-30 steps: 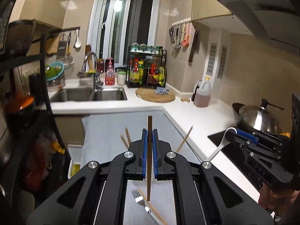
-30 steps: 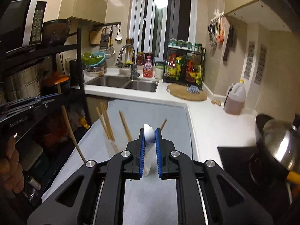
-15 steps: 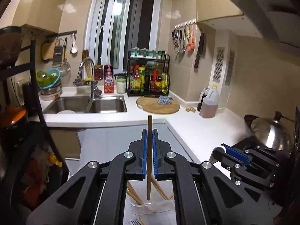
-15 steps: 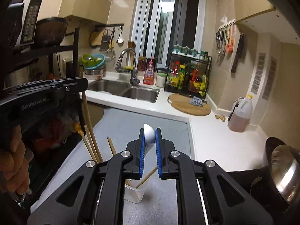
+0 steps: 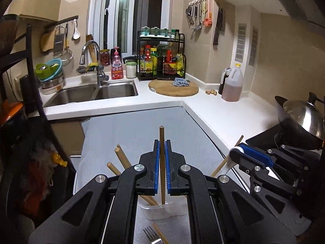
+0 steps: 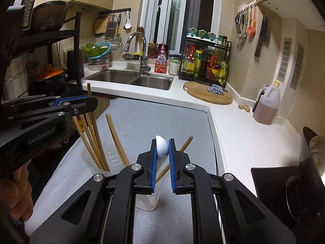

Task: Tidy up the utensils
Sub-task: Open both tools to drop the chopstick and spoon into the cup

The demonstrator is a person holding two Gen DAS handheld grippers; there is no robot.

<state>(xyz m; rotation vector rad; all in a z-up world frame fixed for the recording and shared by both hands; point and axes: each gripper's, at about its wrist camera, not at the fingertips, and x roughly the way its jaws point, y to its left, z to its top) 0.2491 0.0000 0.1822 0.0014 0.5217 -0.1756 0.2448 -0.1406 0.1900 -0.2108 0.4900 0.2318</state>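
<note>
Kitchen corner in dim light: white worktop (image 5: 213,118) in an L, grey mat (image 5: 132,134) over its near part. Double sink (image 5: 91,93) and round wooden board (image 5: 174,88) at the back, wok (image 5: 300,118) to the right.

On the mat, a clear cup (image 5: 160,211) just below both grippers, with several loose chopsticks (image 5: 121,158) leaning in it at slants. Nearer the camera, a fork (image 5: 151,233).

Left gripper (image 5: 162,142) clamped on one held chopstick (image 5: 161,134): upright, long axis vertical, top end above the pads, lower end down inside the cup.

Right gripper (image 6: 162,142) just beside, jaws just now easing apart. White spoon (image 6: 161,146) between them, pads close against both sides of its bowl. Bowl up, handle pointing down into the cup.
</note>
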